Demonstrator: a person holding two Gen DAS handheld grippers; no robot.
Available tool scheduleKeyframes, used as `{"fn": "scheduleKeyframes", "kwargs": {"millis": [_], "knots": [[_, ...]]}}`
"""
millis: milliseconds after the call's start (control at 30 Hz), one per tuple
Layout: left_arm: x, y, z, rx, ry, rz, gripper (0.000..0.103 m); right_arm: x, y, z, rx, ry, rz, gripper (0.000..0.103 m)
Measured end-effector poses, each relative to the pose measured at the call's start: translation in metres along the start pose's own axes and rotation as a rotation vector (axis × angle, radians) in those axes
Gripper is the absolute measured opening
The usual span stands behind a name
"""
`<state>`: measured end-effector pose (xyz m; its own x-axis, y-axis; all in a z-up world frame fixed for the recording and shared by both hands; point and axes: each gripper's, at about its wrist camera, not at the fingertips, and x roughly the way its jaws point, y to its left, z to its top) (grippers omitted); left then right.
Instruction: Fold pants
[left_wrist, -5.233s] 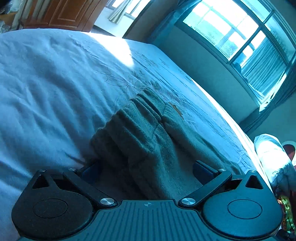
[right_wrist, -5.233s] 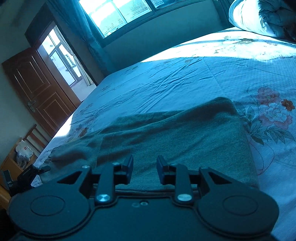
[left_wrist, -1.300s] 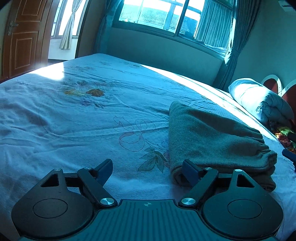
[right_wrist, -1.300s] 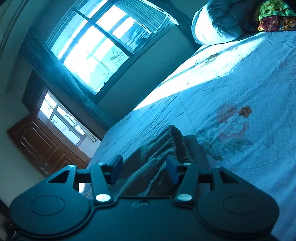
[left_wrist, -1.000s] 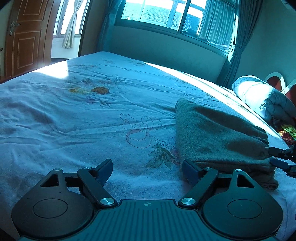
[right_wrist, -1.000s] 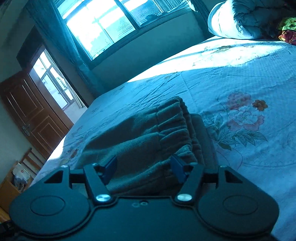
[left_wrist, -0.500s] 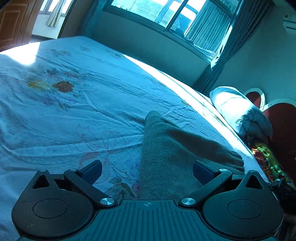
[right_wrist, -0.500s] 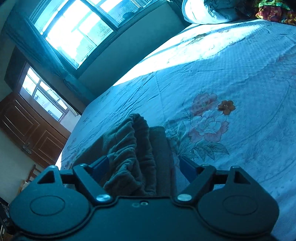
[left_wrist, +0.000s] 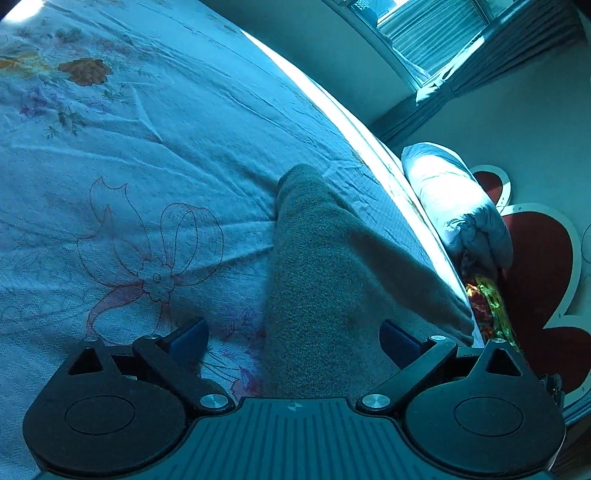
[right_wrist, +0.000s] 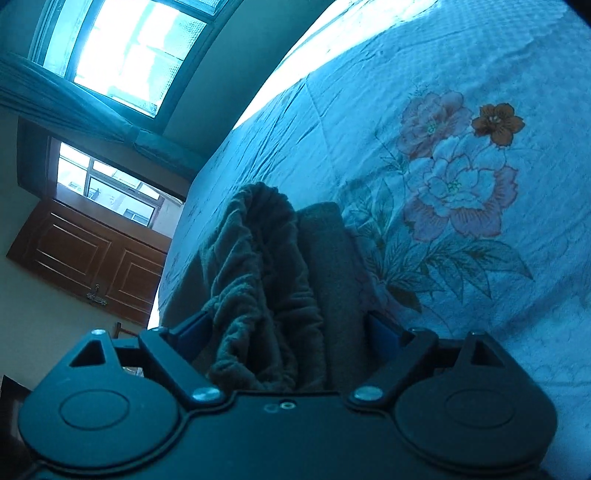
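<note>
The grey-green fleece pants (left_wrist: 325, 258) lie folded into a thick pad on the flowered bed sheet (left_wrist: 110, 166). My left gripper (left_wrist: 291, 339) is low at the near fold, its wide jaws closing a little. One blue pad is over the sheet and the other over the cloth, neither pressing. In the right wrist view the gathered waistband (right_wrist: 255, 236) and a folded layer (right_wrist: 328, 266) sit between the fingers of my right gripper (right_wrist: 290, 328). Its jaws are opening and the pads stand off the cloth.
A rolled pale quilt (left_wrist: 454, 206) and a colourful cloth (left_wrist: 487, 299) lie by the red flower-shaped headboard (left_wrist: 535, 266). In the right wrist view a bright window (right_wrist: 129, 48) and a wooden door (right_wrist: 92, 258) stand beyond the bed's far edge.
Both grippers rolled and sank towards the folded pants. The left slid over its near fold and the right closed in on the waistband end. Both sets of jaws widened.
</note>
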<state>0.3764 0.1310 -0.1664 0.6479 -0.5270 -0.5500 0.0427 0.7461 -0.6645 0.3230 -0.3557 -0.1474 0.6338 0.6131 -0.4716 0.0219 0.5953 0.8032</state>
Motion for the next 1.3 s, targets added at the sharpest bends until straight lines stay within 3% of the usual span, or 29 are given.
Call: {"fn": "scheduleKeyframes", "kwargs": {"millis": [67,267,333,367,467,600,767,967,1067,1133,1167,1200,1233,1300], "knots": [[0.005,0.005,0.005,-0.027,0.004,-0.017,0.098,0.004,0.004,0.003,-0.005,0.024,-0.008,0.079],[0.030,-0.007,0.014,0.025,0.035,0.006,0.098,0.011,0.010,0.007,-0.050,0.082,-0.025,0.075],[0.033,-0.008,0.014,0.019,0.040,-0.017,0.072,0.010,0.014,0.007,-0.079,0.081,-0.035,0.071],[0.037,-0.005,0.014,-0.027,0.080,-0.084,0.042,0.010,0.017,0.006,-0.100,0.084,-0.044,0.057],[0.036,-0.007,0.007,-0.025,0.082,-0.102,0.042,0.000,0.024,0.005,-0.148,0.094,-0.014,0.042],[0.026,-0.003,0.007,-0.078,0.021,-0.166,0.028,-0.014,0.039,0.007,-0.222,0.065,0.017,0.039],[0.019,-0.012,0.033,-0.039,-0.044,-0.194,0.028,-0.004,0.067,0.040,-0.279,0.043,0.086,0.038],[0.031,-0.011,0.106,0.007,-0.118,-0.160,0.028,0.051,0.104,0.106,-0.360,0.032,0.152,0.038],[0.050,0.000,0.137,-0.023,-0.154,-0.138,0.028,0.089,0.113,0.134,-0.364,0.031,0.170,0.038],[0.071,0.017,0.150,-0.065,-0.147,-0.115,0.028,0.115,0.104,0.144,-0.389,0.046,0.138,0.038],[0.083,0.027,0.151,-0.084,-0.133,-0.090,0.031,0.128,0.095,0.146,-0.392,0.064,0.106,0.042],[0.095,0.035,0.148,-0.095,-0.120,-0.029,0.047,0.149,0.082,0.142,-0.365,0.105,0.023,0.045],[0.105,0.041,0.137,-0.048,-0.124,0.010,0.049,0.157,0.067,0.138,-0.350,0.108,-0.050,0.061],[0.103,0.039,0.130,0.012,-0.155,-0.004,0.056,0.144,0.049,0.132,-0.348,0.058,0.008,0.062]]}}
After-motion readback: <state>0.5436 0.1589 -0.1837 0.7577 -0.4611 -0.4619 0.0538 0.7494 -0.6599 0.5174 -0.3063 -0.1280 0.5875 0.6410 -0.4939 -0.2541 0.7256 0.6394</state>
